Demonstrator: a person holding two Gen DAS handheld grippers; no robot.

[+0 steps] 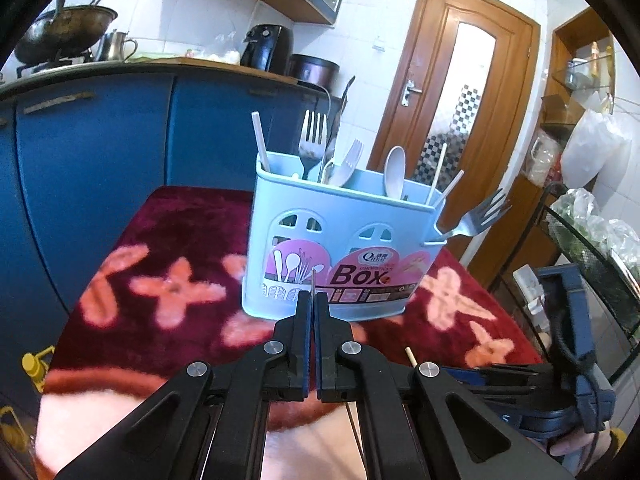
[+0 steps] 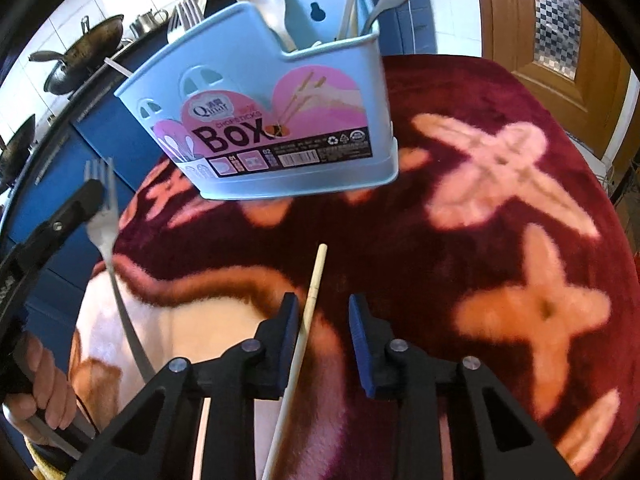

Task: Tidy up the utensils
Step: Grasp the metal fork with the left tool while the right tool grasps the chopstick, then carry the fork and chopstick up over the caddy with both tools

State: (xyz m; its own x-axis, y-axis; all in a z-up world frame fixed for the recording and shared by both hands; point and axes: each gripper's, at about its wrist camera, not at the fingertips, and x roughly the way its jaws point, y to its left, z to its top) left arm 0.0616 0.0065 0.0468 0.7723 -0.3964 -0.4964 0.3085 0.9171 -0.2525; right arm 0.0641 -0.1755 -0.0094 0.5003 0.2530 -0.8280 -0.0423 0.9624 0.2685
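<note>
A light blue utensil box (image 1: 340, 248) stands on the red floral cloth and also shows in the right wrist view (image 2: 280, 112). It holds forks, a white spoon (image 1: 394, 172) and chopsticks. My left gripper (image 1: 312, 304) is shut on a metal fork, seen edge-on between its pads; in the right wrist view the fork (image 2: 106, 216) stands upright in that gripper at the left. My right gripper (image 2: 323, 320) is open, its fingers on either side of a pale chopstick (image 2: 308, 320) lying on the cloth. A second chopstick (image 2: 202, 436) lies below the fingers.
The table has a dark red plush cloth (image 2: 480, 240) with pink crosses. Blue kitchen cabinets (image 1: 100, 152) stand behind, with a wok and kettle on the counter. A wooden door (image 1: 460, 92) is at the right, and a wire rack (image 1: 592, 248) with bags.
</note>
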